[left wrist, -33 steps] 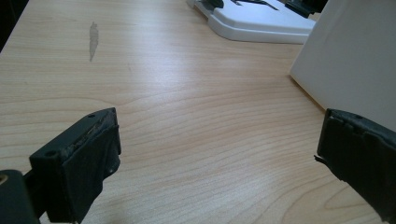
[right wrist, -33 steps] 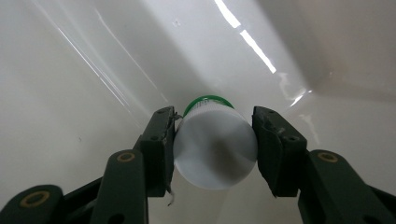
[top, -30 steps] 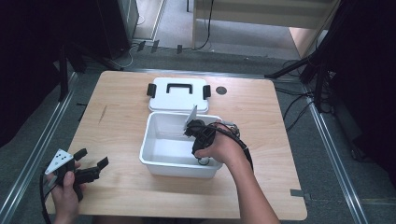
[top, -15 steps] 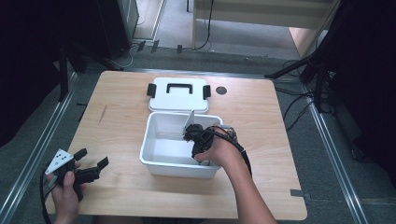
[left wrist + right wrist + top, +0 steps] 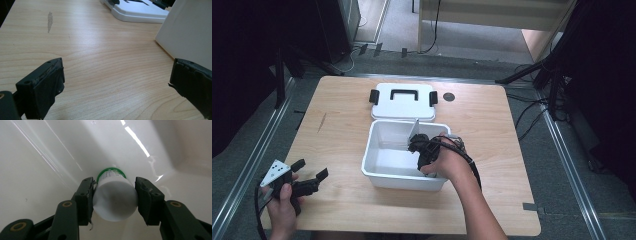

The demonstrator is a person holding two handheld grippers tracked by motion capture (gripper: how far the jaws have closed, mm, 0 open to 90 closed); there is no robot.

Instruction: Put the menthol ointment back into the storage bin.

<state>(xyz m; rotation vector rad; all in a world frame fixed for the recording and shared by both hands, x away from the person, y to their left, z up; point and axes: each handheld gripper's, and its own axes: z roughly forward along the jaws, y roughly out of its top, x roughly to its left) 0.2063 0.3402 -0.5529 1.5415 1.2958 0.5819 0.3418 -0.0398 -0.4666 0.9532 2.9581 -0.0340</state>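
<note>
Resting surface: wooden table [image 5: 337,125], frame centre
Bin: open white bin [image 5: 382,131] at mid-frame, its walls ringing the right gripper
Lid: white lid [image 5: 402,101] with black handle, flat just above the bin
Right gripper [image 5: 114,195]: jaws clamped on a white bottle [image 5: 113,196] inside the bin
Bottle axis: long axis runs away from the camera, green-ringed end toward the bin wall
Left gripper [image 5: 309,181]: lower left, jaws spread wide over bare wood, holding nothing
</note>
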